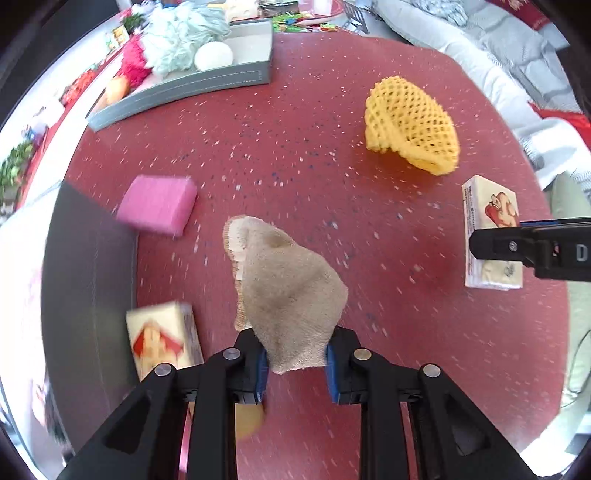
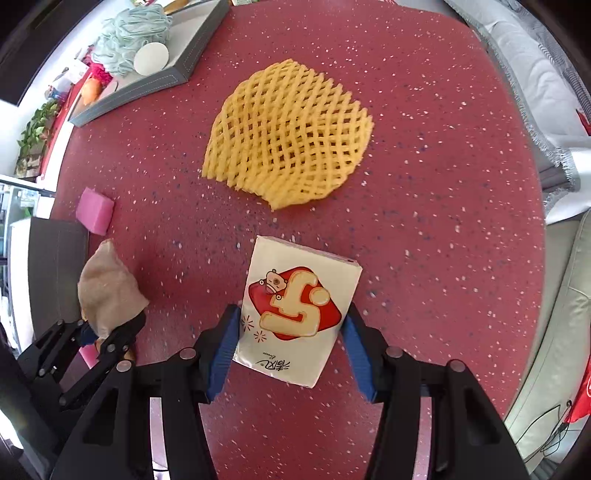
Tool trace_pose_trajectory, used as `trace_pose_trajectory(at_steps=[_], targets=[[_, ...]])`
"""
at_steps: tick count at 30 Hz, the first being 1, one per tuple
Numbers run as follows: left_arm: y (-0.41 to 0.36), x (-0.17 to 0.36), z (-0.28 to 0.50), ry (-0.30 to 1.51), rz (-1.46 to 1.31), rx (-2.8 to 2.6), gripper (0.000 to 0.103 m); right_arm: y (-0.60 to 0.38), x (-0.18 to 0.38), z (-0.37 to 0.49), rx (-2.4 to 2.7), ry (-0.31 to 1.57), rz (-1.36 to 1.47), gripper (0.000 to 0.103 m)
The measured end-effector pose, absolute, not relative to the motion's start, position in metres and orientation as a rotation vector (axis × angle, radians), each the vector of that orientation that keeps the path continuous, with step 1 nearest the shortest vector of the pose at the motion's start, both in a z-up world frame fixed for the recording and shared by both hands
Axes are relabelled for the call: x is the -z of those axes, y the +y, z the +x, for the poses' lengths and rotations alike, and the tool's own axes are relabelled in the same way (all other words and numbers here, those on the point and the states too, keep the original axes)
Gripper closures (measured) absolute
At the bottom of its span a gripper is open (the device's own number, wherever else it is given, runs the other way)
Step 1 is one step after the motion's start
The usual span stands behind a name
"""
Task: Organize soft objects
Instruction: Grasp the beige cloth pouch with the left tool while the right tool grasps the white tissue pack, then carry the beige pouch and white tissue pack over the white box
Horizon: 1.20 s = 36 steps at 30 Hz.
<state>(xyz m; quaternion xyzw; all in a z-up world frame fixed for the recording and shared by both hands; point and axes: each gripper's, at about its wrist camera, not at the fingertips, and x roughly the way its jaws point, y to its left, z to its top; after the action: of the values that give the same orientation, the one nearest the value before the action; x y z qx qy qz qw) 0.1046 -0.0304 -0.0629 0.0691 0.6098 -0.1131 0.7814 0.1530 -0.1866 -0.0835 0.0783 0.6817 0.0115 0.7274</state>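
My left gripper (image 1: 295,360) is shut on a beige cloth (image 1: 284,288) and holds it above the red table; the cloth also shows in the right wrist view (image 2: 107,288). My right gripper (image 2: 291,343) is open, its blue pads on either side of a white tissue pack (image 2: 295,310) that lies on the table; whether they touch it I cannot tell. The pack also shows in the left wrist view (image 1: 491,229). A yellow foam net (image 2: 288,133) lies beyond it. A pink sponge (image 1: 159,208) and a second tissue pack (image 1: 162,339) lie at the left.
A grey tray (image 1: 184,86) at the far left holds pale green yarn (image 1: 184,33), a white ball (image 1: 214,55) and a pink fluffy item (image 1: 133,62). A dark grey box (image 1: 88,280) stands at the table's left edge. A sofa with blankets (image 1: 498,55) lies beyond the right edge.
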Motion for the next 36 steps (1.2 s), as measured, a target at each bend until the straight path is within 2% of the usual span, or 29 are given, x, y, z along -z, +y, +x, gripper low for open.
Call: trace_pose_trajectory(at_steps=[11, 24, 36], targets=[[-0.009, 0.019, 0.046, 1.357, 0.119, 0.241, 0.077, -0.199, 0.042, 0.119, -0.096, 1.466, 0.092, 0.045], [0.051, -0.045, 0.02, 1.278, 0.026, 0.155, 0.077, -0.122, -0.012, 0.084, -0.212, 1.37, 0.049, 0.045], [0.145, -0.056, 0.001, 1.267, -0.109, -0.001, 0.077, -0.019, -0.04, 0.07, -0.392, 1.322, -0.147, 0.045]])
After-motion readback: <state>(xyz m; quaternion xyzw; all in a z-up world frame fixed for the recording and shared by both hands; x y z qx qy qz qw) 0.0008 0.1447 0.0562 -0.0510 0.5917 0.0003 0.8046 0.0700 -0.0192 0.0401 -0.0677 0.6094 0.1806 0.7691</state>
